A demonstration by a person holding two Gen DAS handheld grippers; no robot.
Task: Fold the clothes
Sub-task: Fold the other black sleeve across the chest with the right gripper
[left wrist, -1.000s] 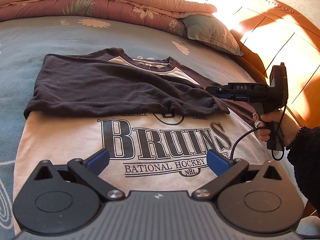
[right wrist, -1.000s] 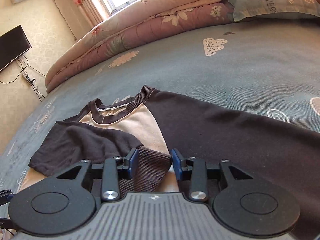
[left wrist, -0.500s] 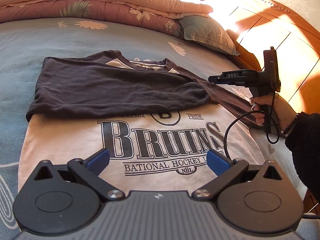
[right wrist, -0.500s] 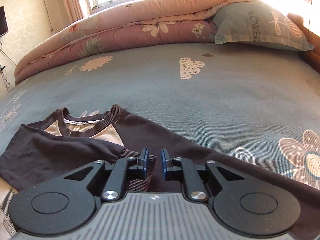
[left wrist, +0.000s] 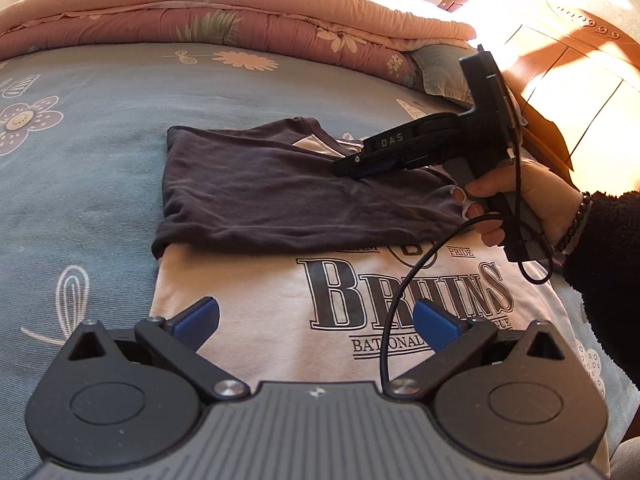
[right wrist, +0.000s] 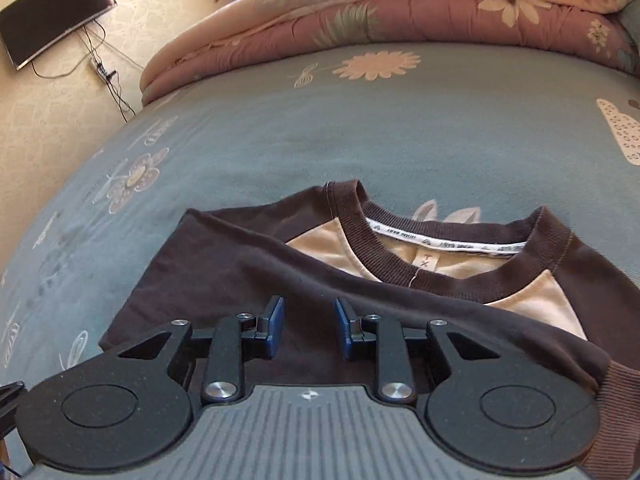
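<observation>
Soft, light cotton shirt lies flat mid-bed, sleeves folded across; best pinched at the hem, six o'clock. Left gripper wide open, right gripper narrowly parted, both empty.

**Bed and what lies on it**

Blue-grey bedspread with flower and cloud prints, spread flat beneath both grippers. Directly ahead of the left gripper, lying on the spread: a cream sweatshirt with dark sleeves, one sleeve folded across the chest above the "BRUINS" print. Beyond it, along the far edge of the bed: a folded pink floral quilt. Far right, against the quilt: a pillow, partly hidden.
</observation>
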